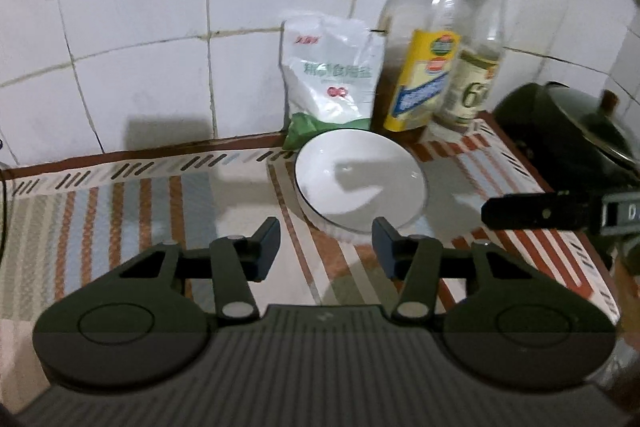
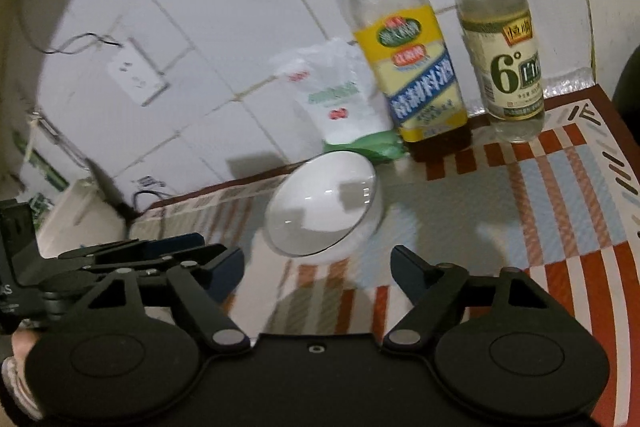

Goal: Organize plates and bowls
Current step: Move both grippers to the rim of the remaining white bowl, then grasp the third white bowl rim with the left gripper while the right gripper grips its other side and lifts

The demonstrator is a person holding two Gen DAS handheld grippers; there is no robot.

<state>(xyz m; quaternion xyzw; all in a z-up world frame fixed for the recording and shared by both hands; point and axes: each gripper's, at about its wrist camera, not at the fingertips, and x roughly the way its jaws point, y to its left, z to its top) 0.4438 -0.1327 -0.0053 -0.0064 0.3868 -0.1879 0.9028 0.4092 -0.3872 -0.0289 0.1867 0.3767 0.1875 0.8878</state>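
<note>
One white bowl (image 1: 359,183) stands upright on the striped mat (image 1: 160,211), near the tiled wall, just in front of a salt bag (image 1: 330,79) and to the left of two bottles: an oil bottle (image 1: 424,39) and a vinegar bottle (image 1: 476,55). No plate is visible in either view. The left gripper (image 1: 326,247) is released, jaws spread wide with nothing between them; the bowl lies straight ahead and slightly right of its centre line, with the near rim appearing level with the right fingertip, though contact cannot be confirmed. The right gripper (image 2: 318,267) is likewise released and empty; from it the bowl (image 2: 324,203) sits ahead and a little left of centre, its near rim just beyond the fingertips. The bowl is round, so it offers no long axis; the rim is the only grasp feature. In the left view a right finger (image 1: 536,213) enters from the right, level with the bowl and apart from it. Both grippers are near; the left appears marginally closer and better aligned. Judgement: the task is at an early stage, approach to the bowl. The next move calls for a jaw over the near rim, one finger inside, one outside. Risk: the bowl could be pushed back into the bag or bottles. A dark pot (image 1: 568,135) stands at the far right.
</note>
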